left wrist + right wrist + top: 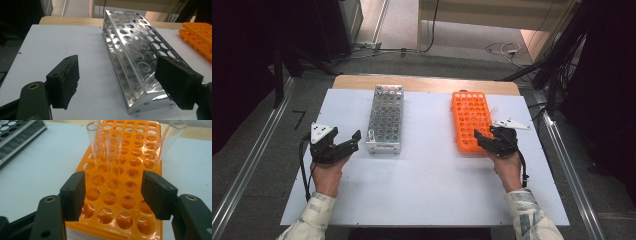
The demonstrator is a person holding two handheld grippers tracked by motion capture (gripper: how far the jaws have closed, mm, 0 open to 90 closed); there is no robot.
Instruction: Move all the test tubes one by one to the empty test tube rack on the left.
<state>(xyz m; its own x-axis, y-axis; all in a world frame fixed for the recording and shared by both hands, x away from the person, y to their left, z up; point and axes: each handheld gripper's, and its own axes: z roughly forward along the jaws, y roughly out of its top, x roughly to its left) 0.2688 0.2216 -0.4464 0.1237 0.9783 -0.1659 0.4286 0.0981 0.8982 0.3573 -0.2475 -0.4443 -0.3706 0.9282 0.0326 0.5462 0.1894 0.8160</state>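
Observation:
An orange tube rack [471, 121] lies at the right of the white table, and my right gripper [480, 140] is at its near end. In the right gripper view the orange rack [125, 202] runs away under my right gripper [113, 177], whose jaws are open with nothing pressed between them. Three clear glass tubes stand in it: a middle tube [113, 155], a left tube [95, 142] and a leaning right tube [167, 142]. A silver metal rack [384, 119] lies at the left. My left gripper [355, 140] is open beside its near corner, and nothing is held in my left gripper [117, 62] over the metal rack [140, 50].
The white table top [427, 180] has free room in the middle and along the near edge. A wooden strip [427, 82] borders the far side. Cables [507, 50] lie on the floor beyond, and metal rails [257, 150] run along both sides.

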